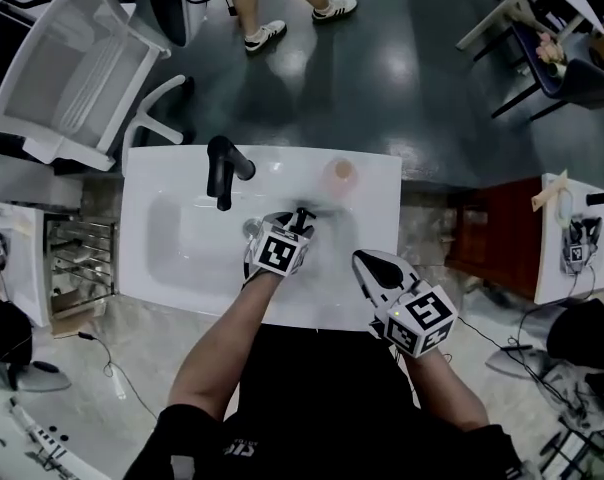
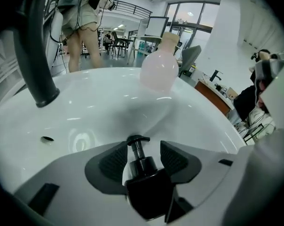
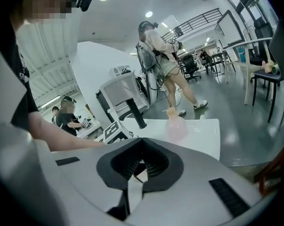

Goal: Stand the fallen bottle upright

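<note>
Your left gripper (image 2: pixel 143 149) stands spread, its ribbed dark pads flanking the slim neck of the glossy black pump bottle (image 2: pixel 143 172) without pressing it, down in the smooth white basin (image 2: pixel 99 117). Your right gripper (image 3: pixel 141 163) is pressed together and holds nothing.

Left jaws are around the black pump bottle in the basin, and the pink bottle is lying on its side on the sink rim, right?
No: the pink bottle stands upright on the sink rim, as the left gripper view shows. The rest holds: the open jaws of the left gripper are around the black pump bottle in the basin.
</note>
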Tool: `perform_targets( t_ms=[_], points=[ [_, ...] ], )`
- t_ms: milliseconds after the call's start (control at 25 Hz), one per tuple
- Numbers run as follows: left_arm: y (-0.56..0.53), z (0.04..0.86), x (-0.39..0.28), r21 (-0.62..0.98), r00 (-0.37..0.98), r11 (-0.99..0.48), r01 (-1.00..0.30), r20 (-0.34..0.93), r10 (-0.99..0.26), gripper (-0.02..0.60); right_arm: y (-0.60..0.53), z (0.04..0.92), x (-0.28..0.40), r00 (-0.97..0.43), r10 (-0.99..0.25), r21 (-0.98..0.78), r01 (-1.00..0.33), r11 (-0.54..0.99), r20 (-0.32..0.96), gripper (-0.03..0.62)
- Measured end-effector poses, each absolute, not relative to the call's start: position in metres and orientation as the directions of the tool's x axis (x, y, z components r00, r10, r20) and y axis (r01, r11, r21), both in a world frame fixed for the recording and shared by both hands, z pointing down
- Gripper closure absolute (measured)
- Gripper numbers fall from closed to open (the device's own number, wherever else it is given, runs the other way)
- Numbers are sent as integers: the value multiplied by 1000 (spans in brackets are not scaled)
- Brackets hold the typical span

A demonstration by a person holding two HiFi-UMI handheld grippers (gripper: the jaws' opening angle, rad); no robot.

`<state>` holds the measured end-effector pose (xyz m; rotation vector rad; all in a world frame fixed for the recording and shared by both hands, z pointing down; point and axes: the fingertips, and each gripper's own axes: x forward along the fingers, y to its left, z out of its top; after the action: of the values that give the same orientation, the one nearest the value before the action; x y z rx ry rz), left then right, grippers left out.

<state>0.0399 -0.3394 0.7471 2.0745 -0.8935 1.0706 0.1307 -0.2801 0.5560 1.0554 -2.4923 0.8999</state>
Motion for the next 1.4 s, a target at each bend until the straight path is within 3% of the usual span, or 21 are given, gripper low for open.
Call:
perform_targets(
  t_ms=[760, 1040, 1160, 1400],
  points=[
    [-355, 799, 49, 220, 346, -535, -816, 927, -146, 357, -284, 555, 159, -656, -573, -444, -755, 483, 491, 579],
    [-354, 777, 56, 224, 395, -547, -807, 893, -217, 378, -291, 555, 157, -672, -561, -453, -740, 497, 482, 580],
    [-359, 755, 56, 212, 434, -563, -798, 851, -295, 435, -293, 555, 150, -692, -545, -459, -722, 517, 474, 579],
    [-357, 733, 49, 195, 457, -561, -805, 805, -377, 446, -288, 558, 139, -730, -505, -468, -683, 561, 459, 579]
  ],
)
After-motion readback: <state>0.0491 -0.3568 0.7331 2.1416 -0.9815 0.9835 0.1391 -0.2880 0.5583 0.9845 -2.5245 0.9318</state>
